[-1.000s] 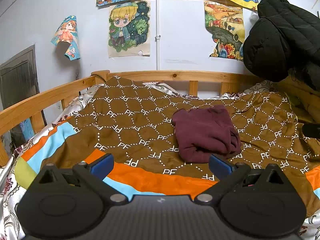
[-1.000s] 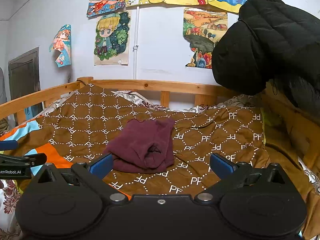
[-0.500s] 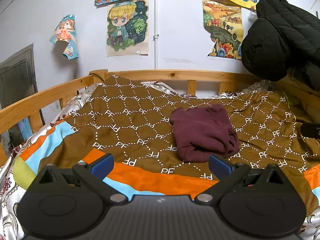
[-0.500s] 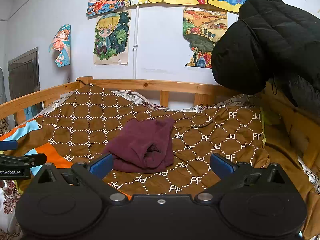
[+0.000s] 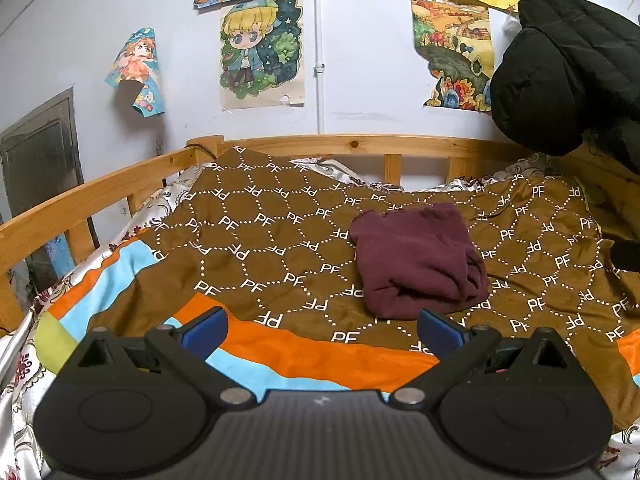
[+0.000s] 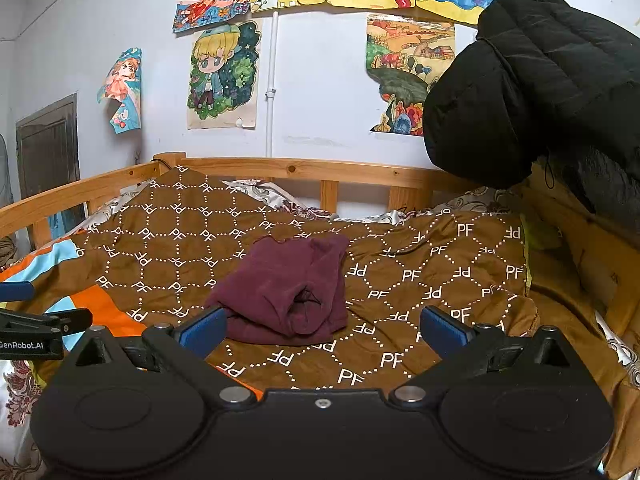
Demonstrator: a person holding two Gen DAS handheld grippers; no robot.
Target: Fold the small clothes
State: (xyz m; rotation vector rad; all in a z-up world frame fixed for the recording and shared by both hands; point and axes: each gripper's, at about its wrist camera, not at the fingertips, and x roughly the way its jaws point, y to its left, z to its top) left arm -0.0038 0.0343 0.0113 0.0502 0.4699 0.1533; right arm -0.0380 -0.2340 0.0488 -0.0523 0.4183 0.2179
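Maroon garment (image 6: 286, 290) on patterned bedspread (image 6: 420, 280)

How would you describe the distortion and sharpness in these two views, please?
Left wrist view: strong fisheye, the wooden bed rail bows and the corners go black; the maroon garment is sharp. Right wrist view: same curvature, even indoor light, no glare.

We count the things on and around the wooden bed.

We see one folded maroon garment (image 5: 416, 256), one brown "PF" quilt (image 5: 260, 236), one wooden bed rail (image 5: 340, 143) and one black puffer jacket (image 5: 568, 64) at upper right. One white pipe (image 5: 319, 48) runs down the wall. Two grippers show: left gripper (image 5: 322, 328), right gripper (image 6: 322, 326), each with two blue fingertips (image 5: 204, 327).
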